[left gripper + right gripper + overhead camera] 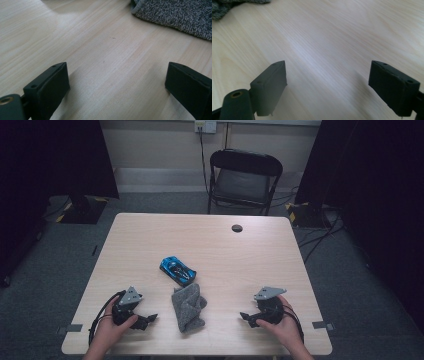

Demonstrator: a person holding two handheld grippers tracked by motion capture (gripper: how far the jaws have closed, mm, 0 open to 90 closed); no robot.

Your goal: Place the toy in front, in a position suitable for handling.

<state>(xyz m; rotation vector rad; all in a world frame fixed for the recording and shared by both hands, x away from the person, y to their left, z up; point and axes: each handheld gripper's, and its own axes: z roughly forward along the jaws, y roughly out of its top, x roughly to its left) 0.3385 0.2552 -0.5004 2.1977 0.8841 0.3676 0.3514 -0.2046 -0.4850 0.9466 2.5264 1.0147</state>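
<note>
In the high view, a grey cloth (188,307) lies crumpled at the lower middle of the frame on the pale wooden counter (230,250). Just above it, at the centre, sits a blue toy car (177,270); its lower right end seems to touch the cloth's upper edge. The left gripper (148,319) rests at the lower left, held in a hand (112,330), with its fingers pointing right toward the cloth and near it, but apart. In the left gripper view the fingers (53,85) stand wide apart with only bare counter between them, and the cloth (175,15) fills the upper right corner. The right gripper (246,317) sits at the lower right, its fingers aimed left. In the right gripper view the fingers (270,83) are likewise spread wide and hold nothing, with the cloth (227,7) in the upper left corner.
</note>
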